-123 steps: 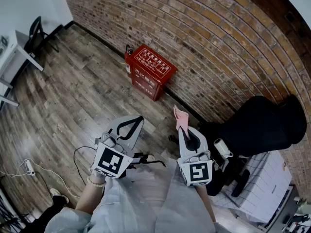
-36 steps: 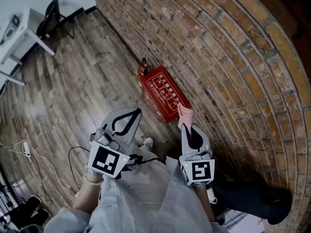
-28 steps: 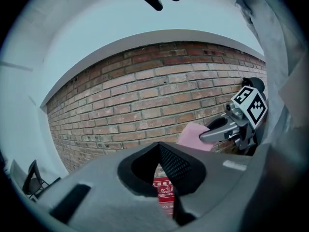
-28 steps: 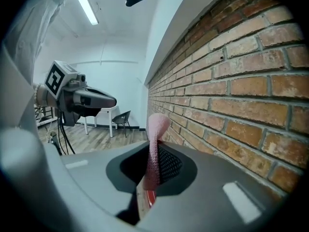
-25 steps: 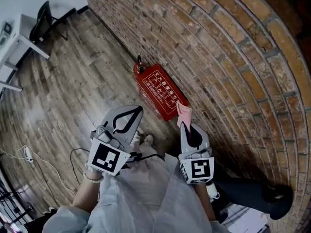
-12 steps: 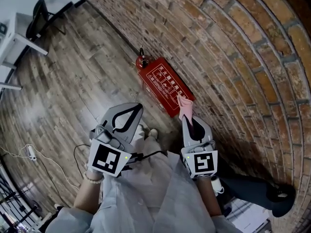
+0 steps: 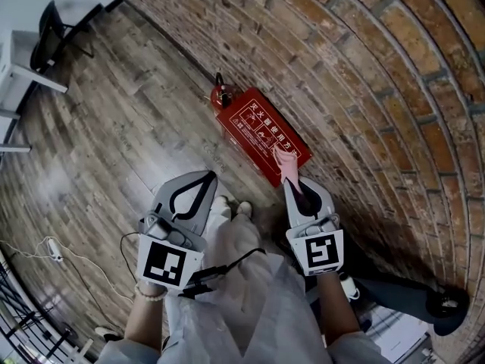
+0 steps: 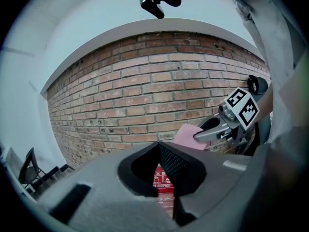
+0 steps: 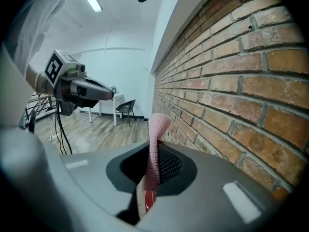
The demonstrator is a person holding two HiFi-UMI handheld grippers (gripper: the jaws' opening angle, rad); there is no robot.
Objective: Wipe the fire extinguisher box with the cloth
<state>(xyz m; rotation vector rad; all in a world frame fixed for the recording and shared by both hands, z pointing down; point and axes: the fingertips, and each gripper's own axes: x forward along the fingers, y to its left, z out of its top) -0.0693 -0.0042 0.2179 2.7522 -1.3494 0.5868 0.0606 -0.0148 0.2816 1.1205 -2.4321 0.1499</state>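
Resting on plank floor point(image 7: 114, 127), fire extinguisher box point(image 7: 258, 131); brick wall point(image 7: 364, 59) behind.

The wood-plank floor point(image 7: 121, 135) carried a red fire extinguisher box point(image 7: 254, 127) at the foot of the brick wall point(image 7: 341, 67), with a small extinguisher point(image 7: 220, 95) just beside its far end. A black chair point(image 7: 54, 27) and a white power strip point(image 7: 53, 246) sat well apart.

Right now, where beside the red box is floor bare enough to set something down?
Bare: wood floor left of the fire extinguisher box, out toward the chair. Crowded: the strip between box and brick wall, and by the shoes.
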